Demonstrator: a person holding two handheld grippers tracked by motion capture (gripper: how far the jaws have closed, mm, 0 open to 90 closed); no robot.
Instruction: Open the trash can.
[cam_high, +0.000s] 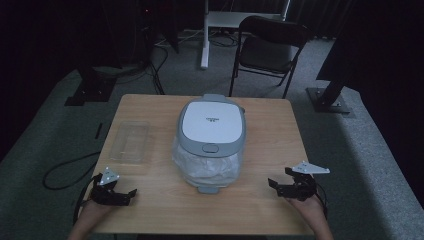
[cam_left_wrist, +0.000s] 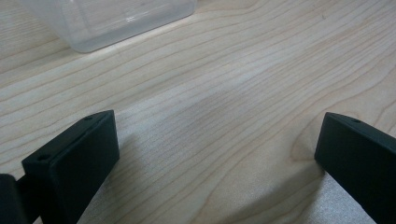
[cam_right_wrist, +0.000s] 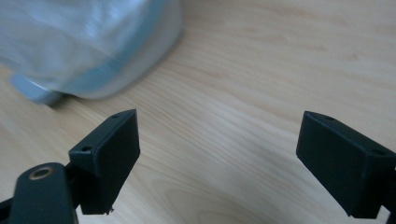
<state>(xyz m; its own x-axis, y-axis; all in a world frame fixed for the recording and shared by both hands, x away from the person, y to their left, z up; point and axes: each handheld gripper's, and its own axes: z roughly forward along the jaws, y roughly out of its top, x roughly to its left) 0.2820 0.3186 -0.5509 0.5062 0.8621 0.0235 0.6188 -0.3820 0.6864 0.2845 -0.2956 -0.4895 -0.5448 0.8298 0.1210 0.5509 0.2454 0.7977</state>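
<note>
I hold both tools low at the near edge of a pale wooden bench (cam_high: 150, 210) in a dark room. My left hand-held gripper (cam_high: 131, 192) rests with jaws spread wide and empty, a clear plastic tray (cam_high: 130, 140) ahead of it. My right hand-held gripper (cam_high: 271, 183) is equally open, holding nothing; the grey-lidded bin (cam_high: 212, 122), lined with a white bag (cam_high: 207, 167), sits ahead to its left. A folding chair (cam_high: 267, 47) stands on grey carpet (cam_high: 350, 135) beyond.
</note>
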